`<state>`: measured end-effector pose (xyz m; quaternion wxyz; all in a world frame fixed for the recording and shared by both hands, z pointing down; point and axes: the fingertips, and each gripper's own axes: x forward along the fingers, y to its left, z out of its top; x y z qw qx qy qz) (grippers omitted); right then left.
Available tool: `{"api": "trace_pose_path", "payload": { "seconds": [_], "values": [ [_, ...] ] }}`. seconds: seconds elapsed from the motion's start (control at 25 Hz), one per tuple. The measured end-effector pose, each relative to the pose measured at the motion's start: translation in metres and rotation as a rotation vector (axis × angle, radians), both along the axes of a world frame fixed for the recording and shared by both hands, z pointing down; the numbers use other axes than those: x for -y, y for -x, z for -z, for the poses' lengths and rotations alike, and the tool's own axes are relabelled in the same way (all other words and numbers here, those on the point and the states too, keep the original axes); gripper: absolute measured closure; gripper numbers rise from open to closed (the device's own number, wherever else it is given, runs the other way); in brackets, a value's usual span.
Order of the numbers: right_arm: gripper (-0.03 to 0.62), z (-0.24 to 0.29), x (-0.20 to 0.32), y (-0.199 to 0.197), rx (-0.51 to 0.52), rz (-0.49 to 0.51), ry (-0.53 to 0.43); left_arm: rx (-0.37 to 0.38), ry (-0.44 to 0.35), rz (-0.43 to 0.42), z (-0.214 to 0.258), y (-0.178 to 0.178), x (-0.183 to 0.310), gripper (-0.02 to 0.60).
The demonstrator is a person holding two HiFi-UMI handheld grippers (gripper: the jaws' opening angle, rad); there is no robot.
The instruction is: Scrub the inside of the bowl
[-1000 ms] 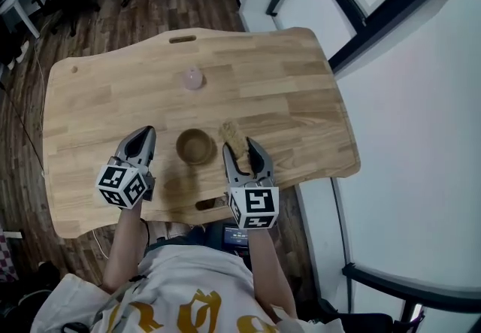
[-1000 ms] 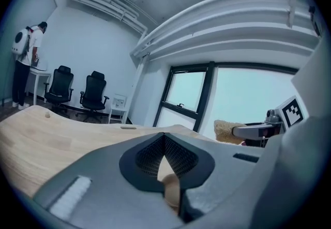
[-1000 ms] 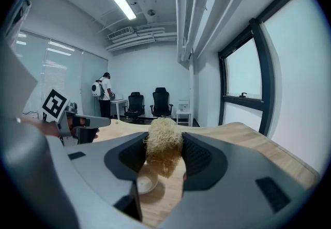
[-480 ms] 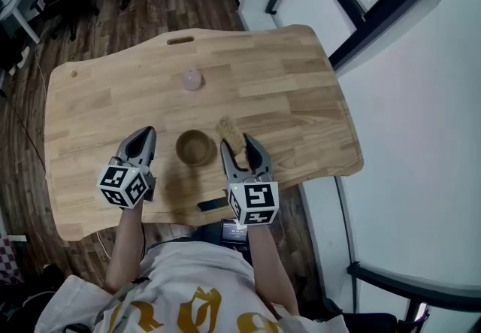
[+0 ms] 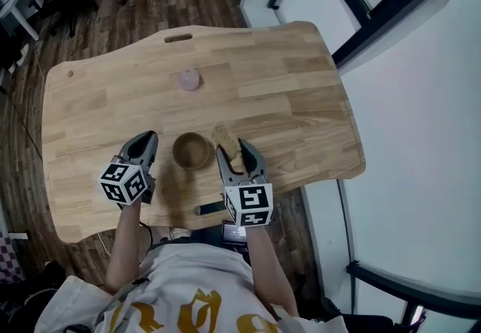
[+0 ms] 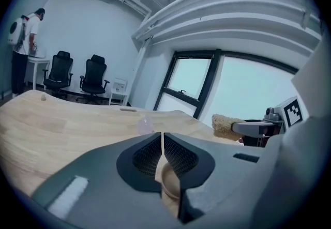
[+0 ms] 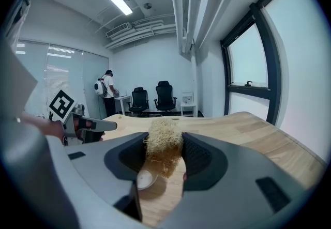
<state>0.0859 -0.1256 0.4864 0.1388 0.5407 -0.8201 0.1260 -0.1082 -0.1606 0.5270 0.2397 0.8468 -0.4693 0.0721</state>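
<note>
Both grippers have been lowered slightly toward the bowl (image 5: pixel 192 151), set near the bench's (image 5: pixel 285 91) near edge between them; scrubbing is judged not yet begun. The left gripper's (image 5: pixel 144 142) jaws are closed empty, the right gripper's (image 5: pixel 234 152) clamped on the scrubber (image 5: pixel 223 135). No writing can be read.

The left gripper (image 5: pixel 144 138) and the right gripper (image 5: pixel 233 149) have been lowered slightly toward the table (image 5: pixel 285 83). The scrubber (image 5: pixel 223 135), clamped in the right gripper, has been carried down with it and brought marginally nearer the bowl (image 5: pixel 192 151).
</note>
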Motion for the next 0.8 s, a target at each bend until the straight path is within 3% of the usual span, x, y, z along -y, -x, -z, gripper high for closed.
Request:
{"api": "trace_pose_path", "payload": {
  "seconds": [0.24, 0.52, 0.68, 0.8],
  "values": [
    [0.407, -0.030, 0.006, 0.009, -0.009, 0.050, 0.066, 0.013, 0.098, -0.021, -0.035, -0.009, 0.001, 0.578],
    [0.407, -0.060, 0.001, 0.028, -0.028, 0.137, 0.133, -0.009, 0.220, -0.029, -0.074, -0.016, -0.005, 0.525],
    [0.407, -0.072, -0.006, 0.040, -0.042, 0.193, 0.162, -0.032, 0.290, -0.062, -0.090, -0.024, -0.009, 0.465],
    [0.407, -0.080, -0.010, 0.040, -0.040, 0.203, 0.183, -0.049, 0.336, -0.093, -0.097, -0.030, -0.012, 0.457]
  ]
}}
